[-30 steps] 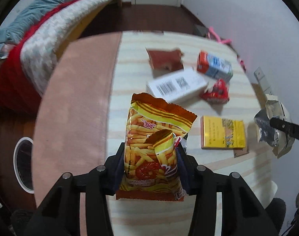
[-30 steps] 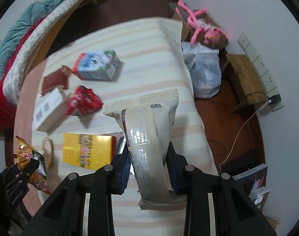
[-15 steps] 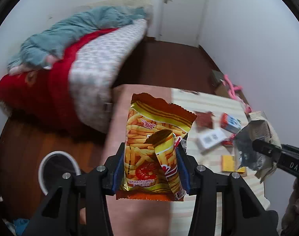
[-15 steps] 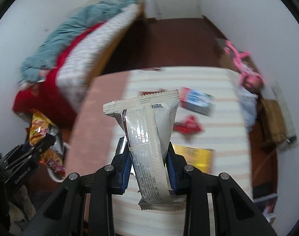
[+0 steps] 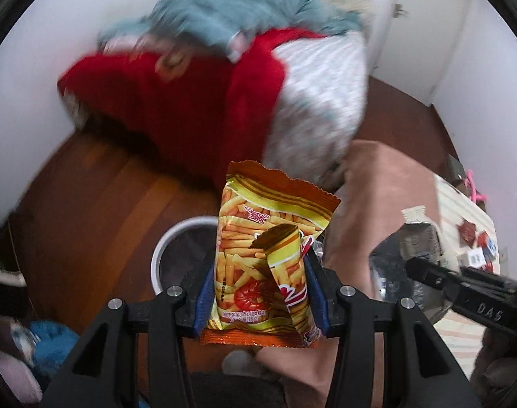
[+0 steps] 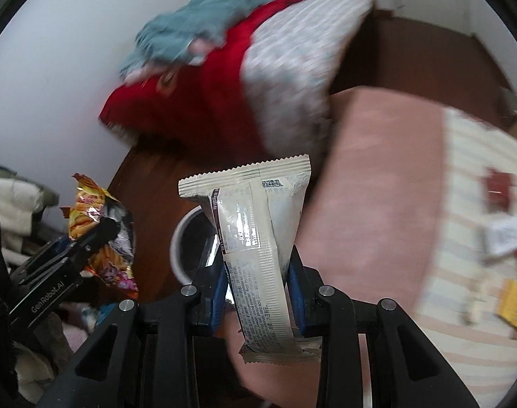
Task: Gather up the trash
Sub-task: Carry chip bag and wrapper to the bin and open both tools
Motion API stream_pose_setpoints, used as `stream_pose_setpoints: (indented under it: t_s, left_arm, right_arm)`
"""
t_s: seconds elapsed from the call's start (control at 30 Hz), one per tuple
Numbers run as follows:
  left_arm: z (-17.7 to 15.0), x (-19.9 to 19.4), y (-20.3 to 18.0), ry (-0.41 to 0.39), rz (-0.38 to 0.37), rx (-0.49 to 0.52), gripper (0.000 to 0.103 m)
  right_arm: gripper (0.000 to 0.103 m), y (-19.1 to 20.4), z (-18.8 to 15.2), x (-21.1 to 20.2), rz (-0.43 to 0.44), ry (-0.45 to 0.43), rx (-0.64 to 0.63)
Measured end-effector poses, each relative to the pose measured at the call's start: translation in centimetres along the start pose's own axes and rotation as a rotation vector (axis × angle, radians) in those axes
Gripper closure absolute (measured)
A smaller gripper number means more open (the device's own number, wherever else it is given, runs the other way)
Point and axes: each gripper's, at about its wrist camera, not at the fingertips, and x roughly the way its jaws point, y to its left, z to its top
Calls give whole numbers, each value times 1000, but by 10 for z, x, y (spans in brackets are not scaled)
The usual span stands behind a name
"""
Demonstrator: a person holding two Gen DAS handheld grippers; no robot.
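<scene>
Red and blue bedding (image 5: 204,78) is heaped on the bed, the biggest thing in sight, on the far side of the white-rimmed bin (image 5: 177,234) from me. To the right of the bin is the table, its near part under a pink cloth (image 6: 377,183) and its far part under a striped cloth (image 6: 469,333), where small scraps of litter (image 6: 506,234) lie blurred. The bin itself stands on the brown wood floor (image 5: 88,204), and its inside looks dark; what it holds I cannot tell. My left gripper (image 5: 260,292) is clamped on the orange fries snack bag (image 5: 268,255), which stands upright between the blue pads (image 5: 206,292), in front of the bin's right half. My right gripper (image 6: 258,282) is clenched on the pale wrapper (image 6: 258,234), also upright, its top edge crimped, with the bin's rim showing just left of it. Neither piece is in the bin.
</scene>
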Motion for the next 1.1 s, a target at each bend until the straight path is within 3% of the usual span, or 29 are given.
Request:
stream_pose_setpoints:
  t_s: [0.2, 0.33, 0.47, 0.63, 0.67, 0.7, 0.87, 0.93, 1.0, 1.1]
  left_arm:
    - [0, 90, 77, 232, -66, -140, 59]
    - [-4, 132, 117, 295, -69, -226, 59]
    - [-7, 169, 152, 339, -52, -291, 58]
    - [-5, 208, 169, 398, -5, -311, 35]
    - [-5, 214, 171, 406, 6, -316, 19]
    - [-5, 218, 173, 405, 14, -321, 9]
    - [-8, 215, 185, 412, 25, -327, 6]
    - [-9, 212, 187, 405, 50, -313, 6]
    - [-10, 206, 184, 384, 79, -293, 6]
    - [-15, 189, 186, 327, 141, -258, 6]
  right_arm:
    - [69, 46, 14, 118, 5, 151, -29]
    - [69, 51, 18, 197, -7, 283, -2]
    - [69, 56, 22, 260, -29, 360, 4]
    - [67, 58, 26, 312, -41, 424, -3]
    - [64, 60, 26, 319, -38, 441, -8]
    - [58, 61, 26, 327, -38, 453, -10]
    - [28, 68, 22, 342, -34, 475, -28]
    - [10, 68, 20, 341, -22, 480, -32]
    - [2, 68, 17, 335, -3, 485, -40]
    - [0, 72, 15, 322, -45, 460, -85]
